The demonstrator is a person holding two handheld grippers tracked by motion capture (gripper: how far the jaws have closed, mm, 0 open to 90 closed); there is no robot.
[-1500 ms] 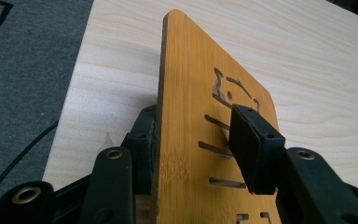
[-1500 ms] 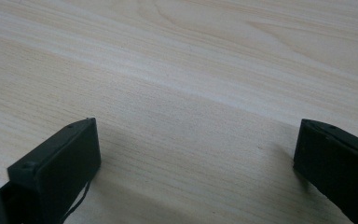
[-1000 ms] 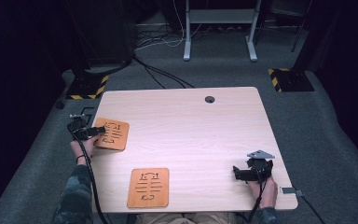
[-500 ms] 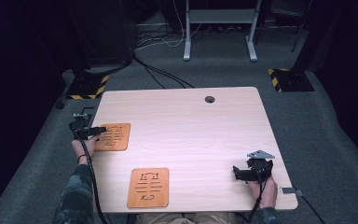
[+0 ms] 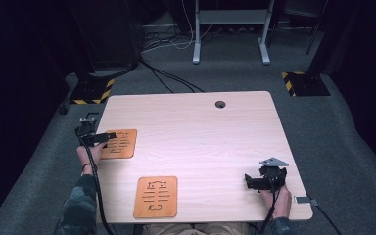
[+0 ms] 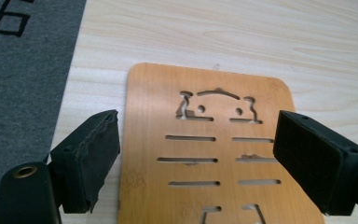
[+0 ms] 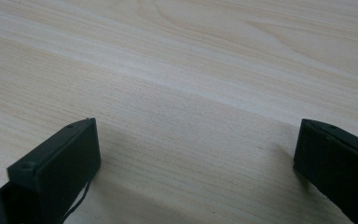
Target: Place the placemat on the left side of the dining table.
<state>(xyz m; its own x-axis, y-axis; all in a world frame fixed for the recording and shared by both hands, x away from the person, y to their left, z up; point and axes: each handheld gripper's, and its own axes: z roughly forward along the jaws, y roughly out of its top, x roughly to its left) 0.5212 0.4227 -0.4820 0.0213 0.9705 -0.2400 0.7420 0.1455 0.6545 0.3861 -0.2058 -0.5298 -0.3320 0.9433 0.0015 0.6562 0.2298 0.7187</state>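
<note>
Comparing with a second ago: left tool (image 5: 108, 136) now further over the wooden board (image 5: 119, 143) at the left edge of the worktop (image 5: 200, 127), and that board sitting squarer than before, earlier tilted with its near corner swung out. Right tool (image 5: 247, 182) parked in the same lower-right spot, no change. Second wooden board (image 5: 155, 196) at the bottom centre also unmoved.

Left tool (image 6: 193, 144) spread wide in the left gripper view, one jaw at each side of the board (image 6: 205, 140), not pinching it yet; touching the edges or just hovering, can't tell. Cut-out face and slots plain to see on the board, but bottom end cut off by the frame edge. Strip of grey floor (image 6: 23, 79) at the left of that view.

Right tool (image 7: 196, 158) spread wide too, nothing between the jaws but bare worktop (image 7: 191, 70).

Hard to make out in the high view: left tool just a small dark shape over the board's left end, jaws too tiny to judge there. Forearms cut off at the bottom edge.
</note>
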